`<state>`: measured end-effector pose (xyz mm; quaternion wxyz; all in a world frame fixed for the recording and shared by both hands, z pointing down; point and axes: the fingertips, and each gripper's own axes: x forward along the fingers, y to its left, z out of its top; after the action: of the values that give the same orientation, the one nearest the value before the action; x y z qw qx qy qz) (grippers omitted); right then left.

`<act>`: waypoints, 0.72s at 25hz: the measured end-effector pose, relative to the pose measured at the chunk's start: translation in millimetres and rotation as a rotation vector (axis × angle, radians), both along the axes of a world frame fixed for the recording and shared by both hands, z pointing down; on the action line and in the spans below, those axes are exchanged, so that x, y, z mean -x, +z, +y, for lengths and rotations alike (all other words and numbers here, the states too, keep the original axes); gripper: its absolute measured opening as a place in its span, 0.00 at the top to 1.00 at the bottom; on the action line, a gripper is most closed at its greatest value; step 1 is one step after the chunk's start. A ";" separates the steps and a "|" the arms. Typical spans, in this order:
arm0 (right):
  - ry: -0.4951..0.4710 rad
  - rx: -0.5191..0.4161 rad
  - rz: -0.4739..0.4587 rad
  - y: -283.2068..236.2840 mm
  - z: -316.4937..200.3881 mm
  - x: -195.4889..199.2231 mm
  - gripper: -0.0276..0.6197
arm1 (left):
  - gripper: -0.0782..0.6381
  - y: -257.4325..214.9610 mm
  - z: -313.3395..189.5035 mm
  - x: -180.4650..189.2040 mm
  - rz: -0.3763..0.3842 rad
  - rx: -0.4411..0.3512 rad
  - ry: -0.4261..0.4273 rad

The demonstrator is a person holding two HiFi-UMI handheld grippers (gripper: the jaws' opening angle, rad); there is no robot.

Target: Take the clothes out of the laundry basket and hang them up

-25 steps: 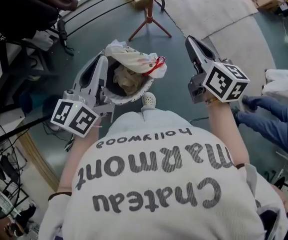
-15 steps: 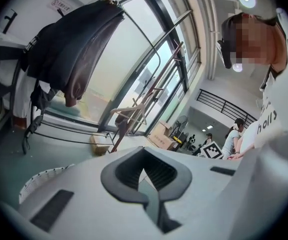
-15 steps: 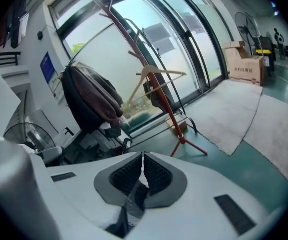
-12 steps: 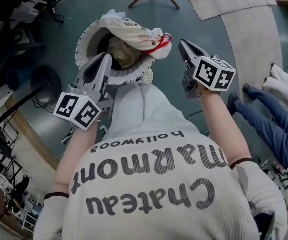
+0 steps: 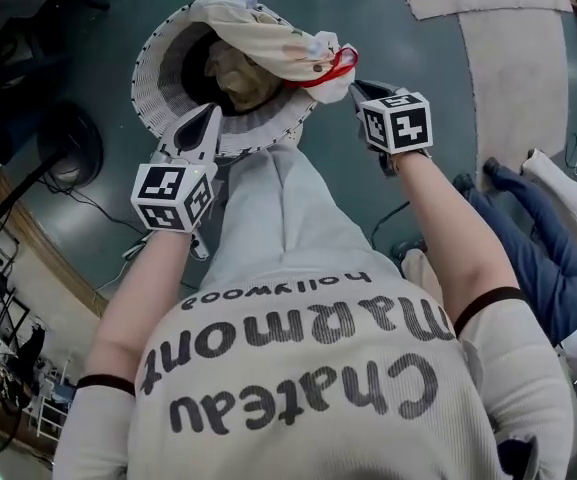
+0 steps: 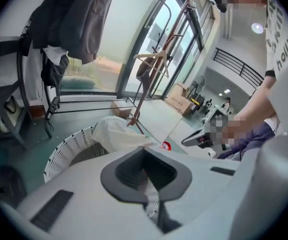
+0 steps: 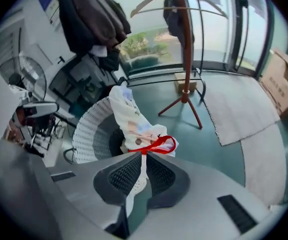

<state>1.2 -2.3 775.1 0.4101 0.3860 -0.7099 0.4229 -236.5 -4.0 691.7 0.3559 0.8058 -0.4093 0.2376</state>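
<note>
Our left tool [image 5: 208, 118] and right tool [image 5: 360, 91] are clenched and empty, just beside the laundry basket [image 5: 149, 68]. The cream garment [image 5: 263, 33] draped over that basket's rim looks light and limp. We'd pinch a bunched fold near its red loop [image 5: 325, 70].

L gripper [image 5: 208, 116]: I read jaws closed, empty, angled down. R gripper [image 5: 360, 90]: jaws closed, empty, pitched steeper. L forearm [image 5: 143, 288], R forearm [image 5: 448, 230] extended fwd, apart.
</note>
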 end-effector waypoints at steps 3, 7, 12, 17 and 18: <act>-0.136 0.031 0.058 25.0 -3.1 4.1 0.84 | 0.88 29.1 12.2 8.9 -0.047 0.079 0.024; 0.001 0.101 0.031 51.8 -19.1 1.6 0.71 | 0.88 50.4 20.6 31.1 -0.113 0.141 0.044; 0.426 0.246 -0.037 81.1 -21.2 -17.1 0.55 | 0.88 55.6 22.1 46.3 -0.123 0.158 0.022; 0.650 0.313 -0.091 100.7 -14.1 -17.6 0.55 | 0.88 58.7 27.4 44.7 -0.098 0.168 -0.020; 0.654 0.303 -0.094 101.8 -14.9 -16.6 0.55 | 0.88 58.4 30.2 42.4 -0.091 0.172 -0.021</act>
<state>17.8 -17.2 876.9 0.2723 0.5077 -0.4963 0.6494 -278.9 26.2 750.1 0.4072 0.7565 -0.4114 0.3043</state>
